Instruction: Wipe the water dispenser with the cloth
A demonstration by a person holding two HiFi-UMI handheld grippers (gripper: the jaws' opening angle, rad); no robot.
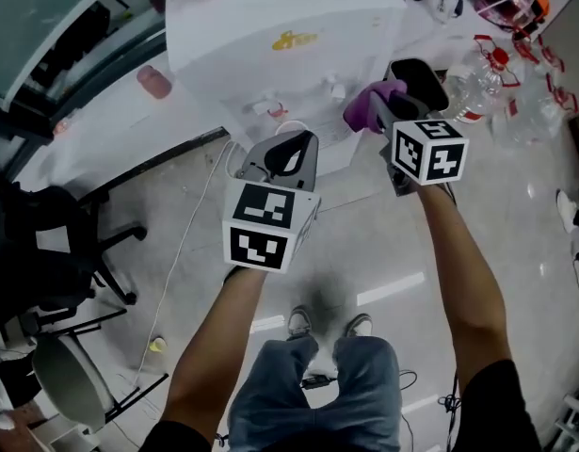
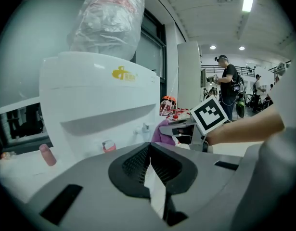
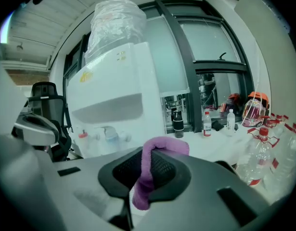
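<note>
An office-like workspace: swivel chair (image 1: 44, 243), water dispenser (image 1: 280, 26), big windows (image 3: 210, 37).

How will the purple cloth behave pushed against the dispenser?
Probably floppy: the purple cloth droops from the shut jaws of the right gripper. Likely light, since a pinch carries it. It may bunch rather than press flat against the water dispenser.
</note>
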